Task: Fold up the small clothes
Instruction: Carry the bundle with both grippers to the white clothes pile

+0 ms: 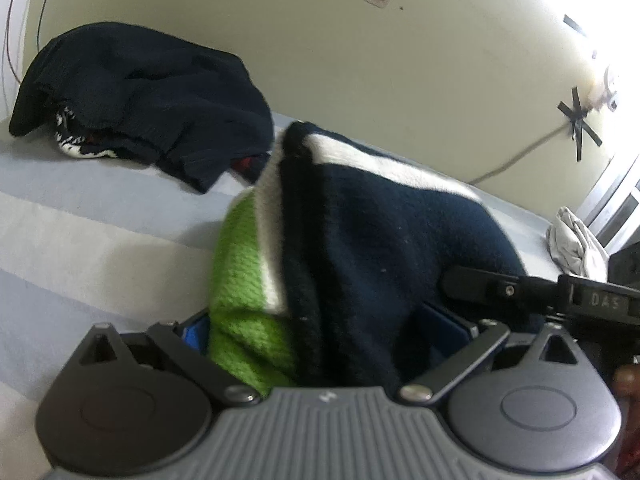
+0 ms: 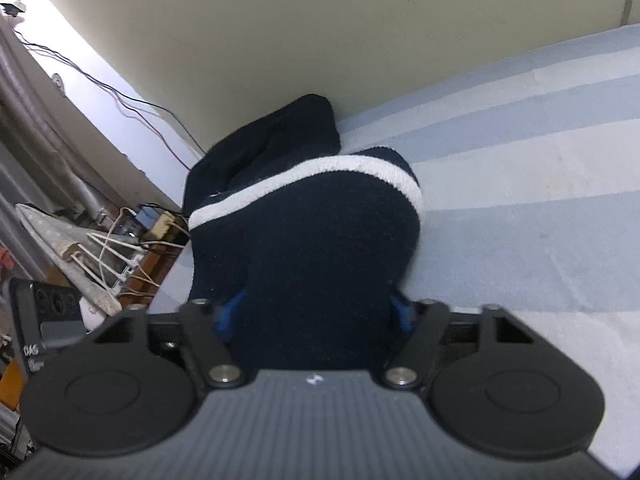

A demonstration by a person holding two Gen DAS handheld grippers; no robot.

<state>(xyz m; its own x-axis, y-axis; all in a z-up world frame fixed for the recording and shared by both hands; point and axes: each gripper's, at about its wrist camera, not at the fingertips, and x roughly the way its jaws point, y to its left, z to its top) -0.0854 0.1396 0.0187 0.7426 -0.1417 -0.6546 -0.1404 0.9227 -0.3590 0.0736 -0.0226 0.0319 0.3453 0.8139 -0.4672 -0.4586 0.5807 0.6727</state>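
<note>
A small knitted garment [image 1: 360, 232], navy with white and green stripes, is bunched up and lifted above the striped bed. My left gripper [image 1: 320, 332] is shut on its green and navy part; the blue pads are mostly buried in fabric. In the right wrist view the same garment [image 2: 320, 240] shows navy with one white stripe, and my right gripper [image 2: 316, 312] is shut on its navy part. The right gripper's body [image 1: 560, 296] shows at the right edge of the left wrist view, close beside the left one.
A pile of dark navy clothes [image 1: 140, 96] lies on the bed [image 1: 60, 208] against the cream wall. A crumpled white cloth [image 1: 576, 248] lies at the bed's right end. An ironing board [image 2: 68, 252] and cables stand past the bed's left edge [image 2: 168, 280].
</note>
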